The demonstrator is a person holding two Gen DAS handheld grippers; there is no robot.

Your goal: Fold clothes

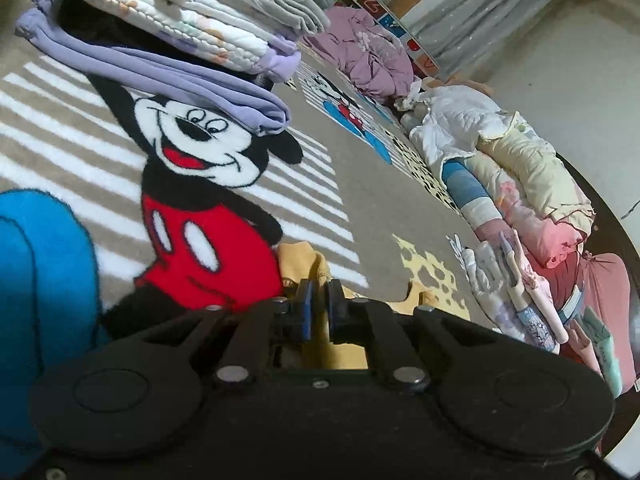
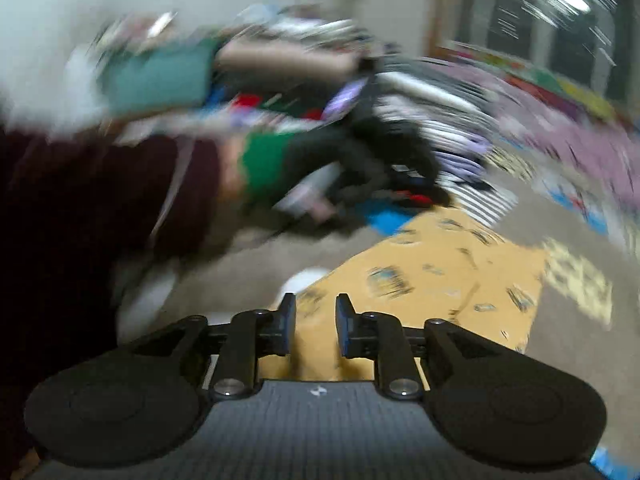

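While the cartoon-mouse rug (image 1: 80, 136) fills the floor, folded clothes sit on it in a tall stack (image 1: 168, 28), lilac and quilted white layers uppermost; a long row of unfolded garments (image 1: 516, 184) lies along the rug's far edge, pink, cream and white bundles pressed together; between these, the yellow printed garment (image 2: 432, 264) lies spread flat on the rug, well apart from the stack; a dark maroon sleeve (image 2: 80, 208) shows at the side of the blurred right view. Judging by this, one piece is mid-fold and many wait. The left gripper (image 1: 318, 300) rests low over a bunched yellow edge, its jaws almost together with a thin gap, and whether the pads pinch cloth I cannot tell; the right gripper (image 2: 316, 312) hangs above the garment's near end, jaws parted, nothing between them. Next, probably, the right one should drop to a free edge and clamp it; the left should keep its corner pinned, so the cloth folds square rather than dragging.
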